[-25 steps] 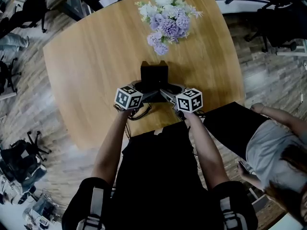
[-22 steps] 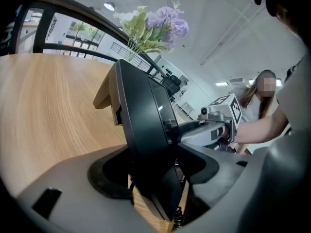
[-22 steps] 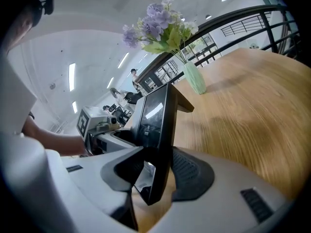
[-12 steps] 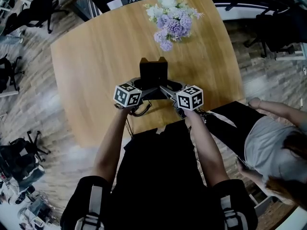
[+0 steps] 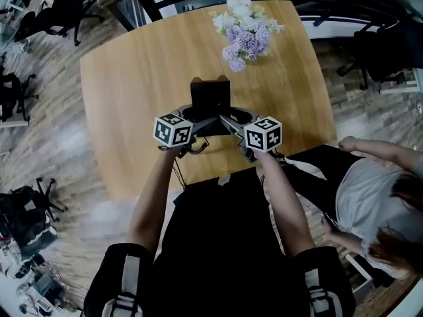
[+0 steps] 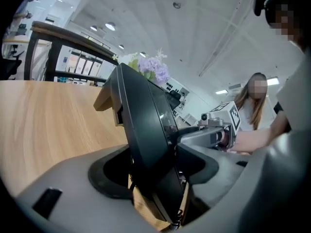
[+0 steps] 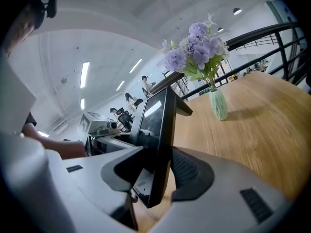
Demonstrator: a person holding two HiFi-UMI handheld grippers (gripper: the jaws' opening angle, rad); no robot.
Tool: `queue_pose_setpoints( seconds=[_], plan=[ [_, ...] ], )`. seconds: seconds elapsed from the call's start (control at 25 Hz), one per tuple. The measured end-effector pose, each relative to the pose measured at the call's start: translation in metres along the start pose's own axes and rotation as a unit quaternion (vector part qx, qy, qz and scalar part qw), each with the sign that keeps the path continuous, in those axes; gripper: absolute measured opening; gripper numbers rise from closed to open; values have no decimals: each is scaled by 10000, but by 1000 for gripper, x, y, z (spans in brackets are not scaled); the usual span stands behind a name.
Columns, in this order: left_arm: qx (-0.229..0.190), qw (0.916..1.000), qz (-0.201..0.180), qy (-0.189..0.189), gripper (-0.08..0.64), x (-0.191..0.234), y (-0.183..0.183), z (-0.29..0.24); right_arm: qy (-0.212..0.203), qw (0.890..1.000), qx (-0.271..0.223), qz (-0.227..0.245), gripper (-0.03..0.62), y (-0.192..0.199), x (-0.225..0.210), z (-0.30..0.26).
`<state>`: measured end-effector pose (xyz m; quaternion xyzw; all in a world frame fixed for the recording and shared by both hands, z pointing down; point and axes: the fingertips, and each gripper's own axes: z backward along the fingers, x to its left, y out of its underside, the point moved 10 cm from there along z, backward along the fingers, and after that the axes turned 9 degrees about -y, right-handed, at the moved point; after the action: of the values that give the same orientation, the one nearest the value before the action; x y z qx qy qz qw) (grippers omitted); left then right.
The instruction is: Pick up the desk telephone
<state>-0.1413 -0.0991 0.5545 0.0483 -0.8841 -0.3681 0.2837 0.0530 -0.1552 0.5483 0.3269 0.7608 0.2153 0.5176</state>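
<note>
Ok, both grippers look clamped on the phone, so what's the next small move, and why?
Probably raise both grippers straight up together, slowly. The left gripper and the right gripper each have their jaws shut on opposite sides of the desk telephone, so uneven lifting could twist it. Its coiled cord hangs at the near edge and may drag.

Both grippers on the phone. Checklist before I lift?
1. Left gripper shut on the desk telephone: ok.
2. Right gripper shut on its other side: ok.
3. Telephone seated deep between both jaw pairs, not at the tips: ok.
4. Coiled cord hangs under the telephone; free or snagged: cannot tell.
5. Flower vase stands apart, beyond the telephone: ok.
6. Telephone base off the table: cannot tell.
</note>
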Motion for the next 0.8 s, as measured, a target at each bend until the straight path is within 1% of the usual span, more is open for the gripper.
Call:
queue_pose_setpoints(
  seconds=[0.24,0.56,0.8],
  plan=[
    [-178,9997,-185,-56,298,-4,-18,15,-38,9998,-84,204,179,-18,12,2],
    [-299,9972,-683,-18,293,-10,-51,23,120,9987,-276,421,179,-42,24,9],
    [-563,9959,-699,64,293,-16,-67,30,223,9966,-444,655,179,-60,35,18]
  ],
)
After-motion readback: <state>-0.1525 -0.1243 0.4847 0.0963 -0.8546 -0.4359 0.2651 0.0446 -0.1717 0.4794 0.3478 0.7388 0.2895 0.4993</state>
